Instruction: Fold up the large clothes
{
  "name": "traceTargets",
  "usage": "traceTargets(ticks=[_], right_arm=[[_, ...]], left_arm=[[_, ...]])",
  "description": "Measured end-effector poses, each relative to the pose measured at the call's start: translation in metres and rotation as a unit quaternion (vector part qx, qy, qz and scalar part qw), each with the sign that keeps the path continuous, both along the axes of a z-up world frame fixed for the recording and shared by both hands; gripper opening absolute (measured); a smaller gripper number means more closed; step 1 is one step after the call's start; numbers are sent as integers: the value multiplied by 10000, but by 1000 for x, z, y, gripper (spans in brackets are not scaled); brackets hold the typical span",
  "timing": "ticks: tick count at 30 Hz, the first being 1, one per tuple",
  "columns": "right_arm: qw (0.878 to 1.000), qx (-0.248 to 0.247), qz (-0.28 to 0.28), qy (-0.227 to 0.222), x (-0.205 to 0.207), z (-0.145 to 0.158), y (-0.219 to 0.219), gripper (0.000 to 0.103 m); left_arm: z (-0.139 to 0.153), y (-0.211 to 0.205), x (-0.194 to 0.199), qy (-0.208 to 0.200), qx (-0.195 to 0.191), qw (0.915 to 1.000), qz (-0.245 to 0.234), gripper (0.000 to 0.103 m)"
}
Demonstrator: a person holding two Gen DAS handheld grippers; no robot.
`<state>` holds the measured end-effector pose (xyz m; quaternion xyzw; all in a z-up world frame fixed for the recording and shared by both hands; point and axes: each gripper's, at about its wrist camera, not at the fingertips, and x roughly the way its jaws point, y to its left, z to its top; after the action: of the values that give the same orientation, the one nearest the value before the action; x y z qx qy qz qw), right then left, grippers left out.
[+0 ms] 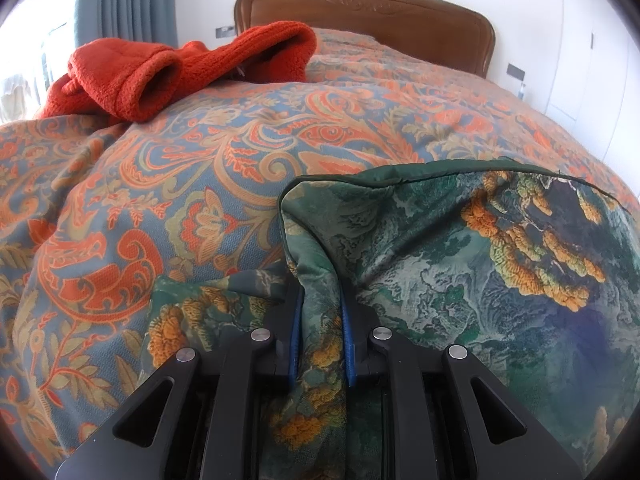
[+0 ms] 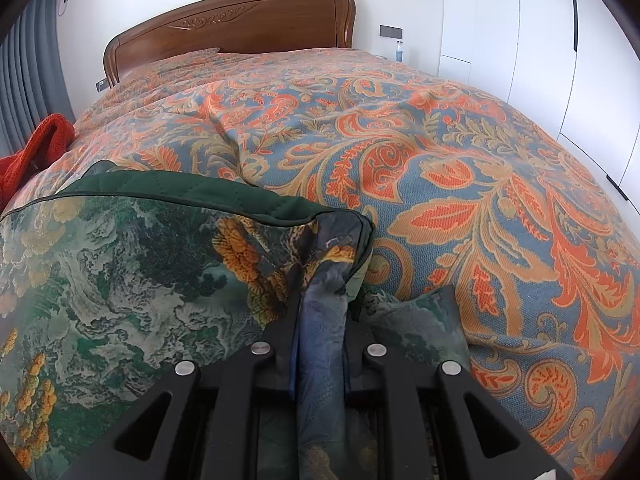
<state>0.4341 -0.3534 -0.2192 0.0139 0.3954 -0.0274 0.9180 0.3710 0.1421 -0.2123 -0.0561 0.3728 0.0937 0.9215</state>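
A large green garment (image 1: 460,264) printed with orange-yellow flowers and lined in dark green lies on the patterned bedspread (image 1: 200,160). My left gripper (image 1: 322,304) is shut on its left corner, cloth bunched between the blue pads (image 1: 350,340). In the right wrist view the same garment (image 2: 140,280) spreads to the left, and my right gripper (image 2: 320,308) is shut on its bunched right corner. The garment's upper edge runs taut between the two grips, with its dark green lining (image 2: 192,192) showing above it. Both sets of fingertips are buried in cloth.
A red knitted garment (image 1: 168,72) lies crumpled at the bed's far left, also in the right wrist view (image 2: 36,148). A wooden headboard (image 2: 240,28) stands at the far end. White wardrobe doors (image 2: 560,60) line the right wall; grey-blue curtains (image 1: 128,0) hang at the left.
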Motion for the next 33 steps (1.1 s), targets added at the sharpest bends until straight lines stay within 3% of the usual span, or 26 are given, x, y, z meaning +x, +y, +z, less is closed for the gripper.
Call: traceTargets(ticks=[22,26,28,30,33], right_arm=[[9999,82,-4,-72,-1,-2,0,17],[9997,191,-10,-139,-5,2,-3,18],[9996,246,-37,-138,-8,5,-4,19],[9996,274,-82,-24,-7,11,-6,19],[9994,312,-82,125,-6,30,-10,31]], left_arm=[[2,0,-2,13,43,10000,14,17],[9,-6,-2,144,302,9994,56,28],[19,-12,0,275,593,9978,132,45],[29,-14,-2,352,773,9962,204,72],[51,-12,-15,188,634,9978,81,79]])
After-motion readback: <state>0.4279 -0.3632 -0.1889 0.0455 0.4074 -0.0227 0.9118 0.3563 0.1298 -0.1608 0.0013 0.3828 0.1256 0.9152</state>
